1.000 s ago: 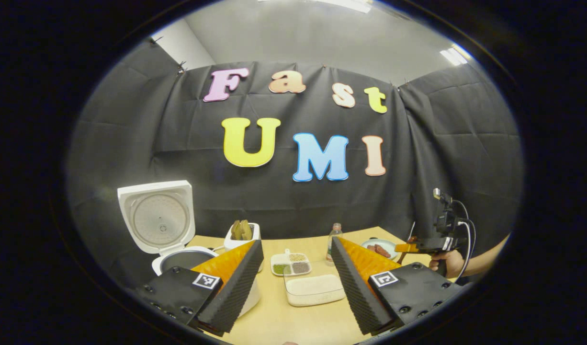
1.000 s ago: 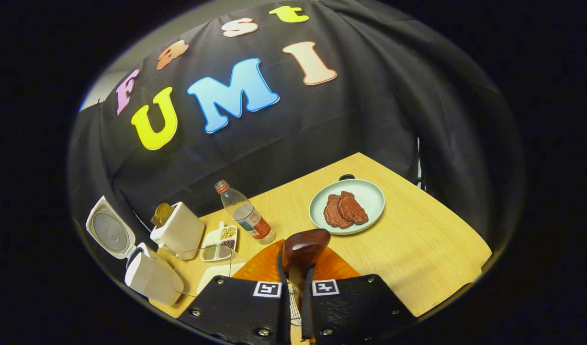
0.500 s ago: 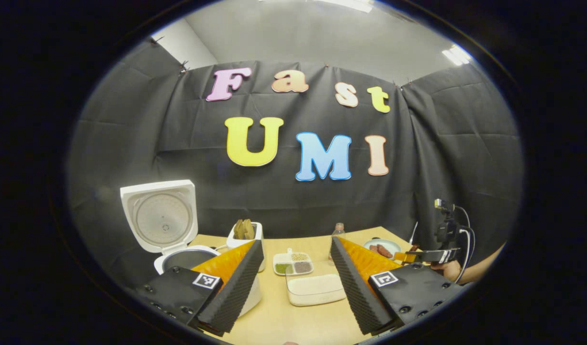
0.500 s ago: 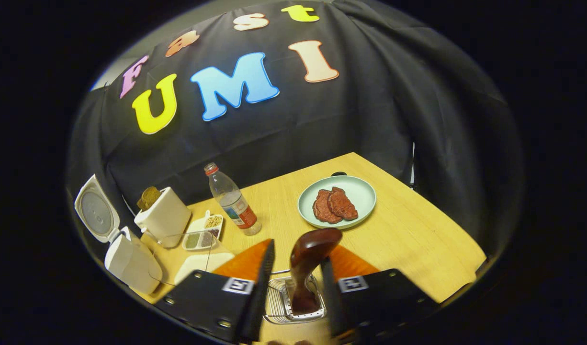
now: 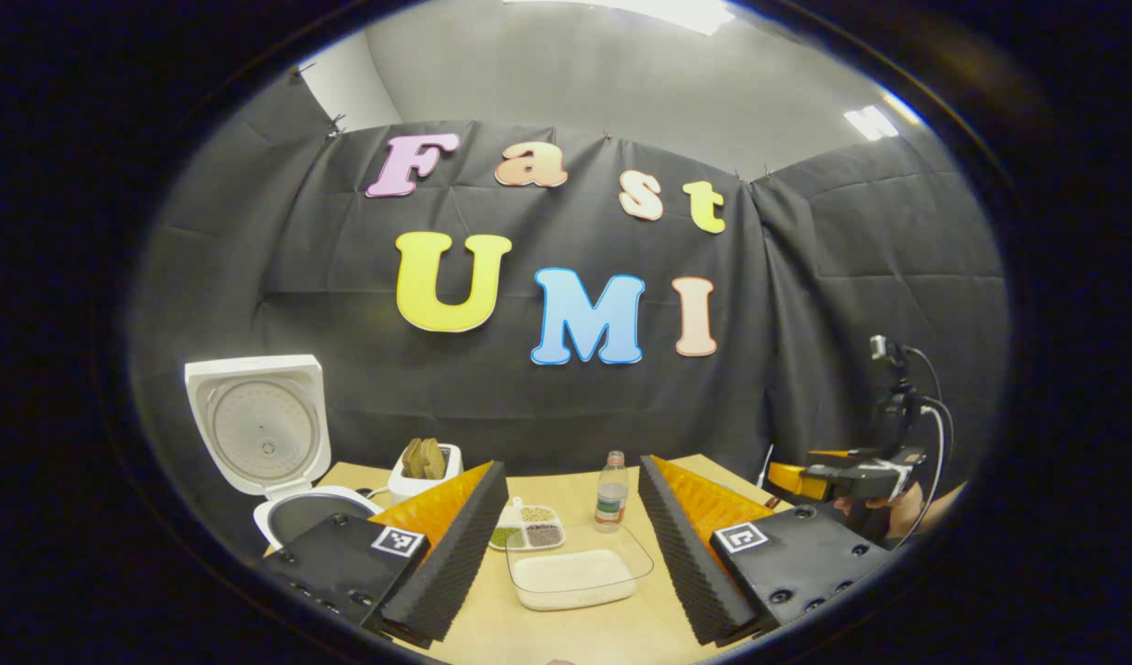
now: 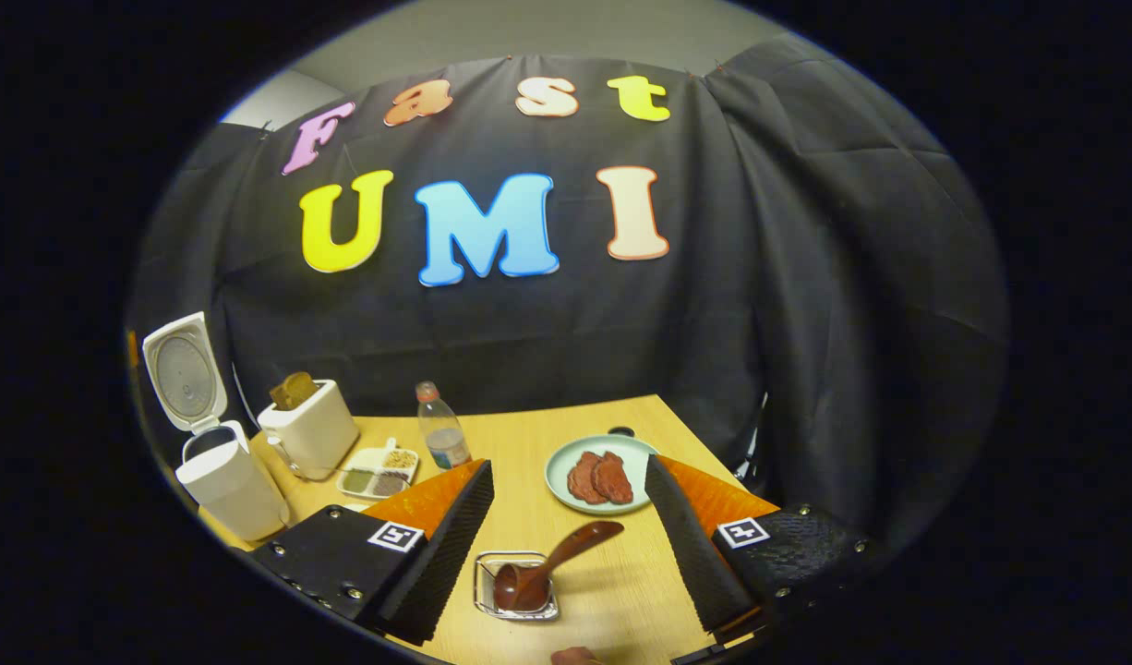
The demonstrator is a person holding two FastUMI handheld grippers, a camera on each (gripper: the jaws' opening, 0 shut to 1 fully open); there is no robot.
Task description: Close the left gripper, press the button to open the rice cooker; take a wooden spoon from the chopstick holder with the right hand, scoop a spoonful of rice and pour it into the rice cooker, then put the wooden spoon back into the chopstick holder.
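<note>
The wooden spoon (image 6: 552, 568) leans in the metal chopstick holder (image 6: 518, 586) near the table's front edge, its stem slanting up to the right. My right gripper (image 6: 569, 466) hangs open above it, fingers wide apart and touching nothing. In the left gripper view it shows at the far right as the right gripper (image 5: 792, 478), held by a hand. The white rice cooker (image 5: 280, 462) stands at the left with its lid up; it is also seen as the rice cooker (image 6: 220, 471). My left gripper (image 5: 571, 471) is open over the clear rice container (image 5: 580, 573).
A toaster (image 5: 423, 466) holding bread, a sectioned dish (image 5: 527, 534) of grains and a small bottle (image 5: 610, 503) stand along the back of the table. A plate (image 6: 566, 462) with two pieces of meat sits beyond the holder on the right.
My right gripper has opened, let go of the wooden spoon and drawn back from it; the spoon now rests in the holder. The left gripper has shifted slightly and stays open.
</note>
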